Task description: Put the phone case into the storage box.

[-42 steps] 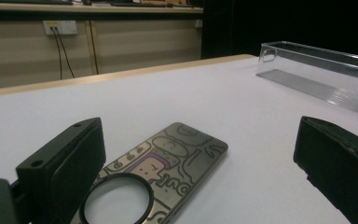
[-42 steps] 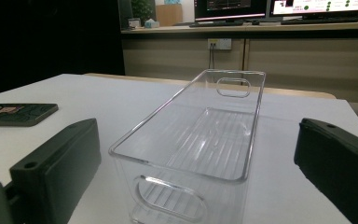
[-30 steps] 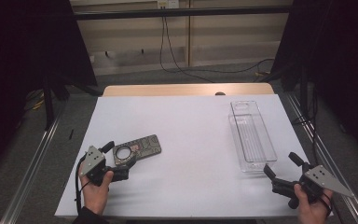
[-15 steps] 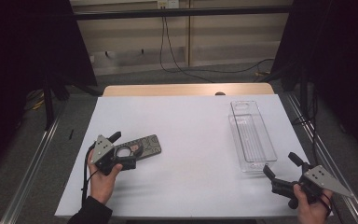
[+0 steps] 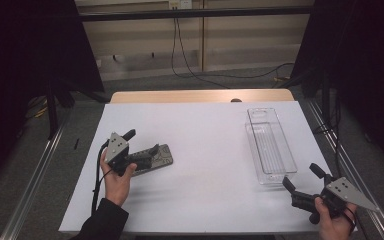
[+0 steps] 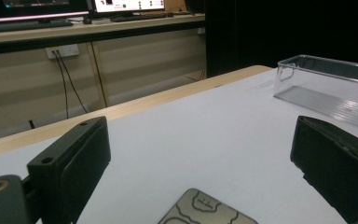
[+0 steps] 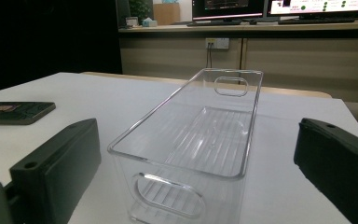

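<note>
A flat dark slab with a line pattern, like a phone in its case (image 5: pixel 161 156), lies on the white table's left side. My left gripper (image 5: pixel 141 142) hovers over its near end, open, with one jaw on either side of it. In the left gripper view, the slab's corner (image 6: pixel 204 209) peeks up between the spread jaws of my left gripper (image 6: pixel 200 144). A clear plastic bin (image 5: pixel 270 145) stands lengthwise on the right. My right gripper (image 5: pixel 302 177) is open just short of the bin's near end. The right gripper view looks into the empty bin (image 7: pixel 200 135).
The white table top (image 5: pixel 200 135) ends at a wooden strip (image 5: pixel 200 96) along the far edge. Metal rails (image 5: pixel 35 175) run down both sides. Cables hang on the wall behind. The slab (image 7: pixel 14 112) lies far to the left in the right gripper view.
My left gripper has moved forward and to the right, from beside the slab's near end to over it. The right gripper and the bin have stayed put.
</note>
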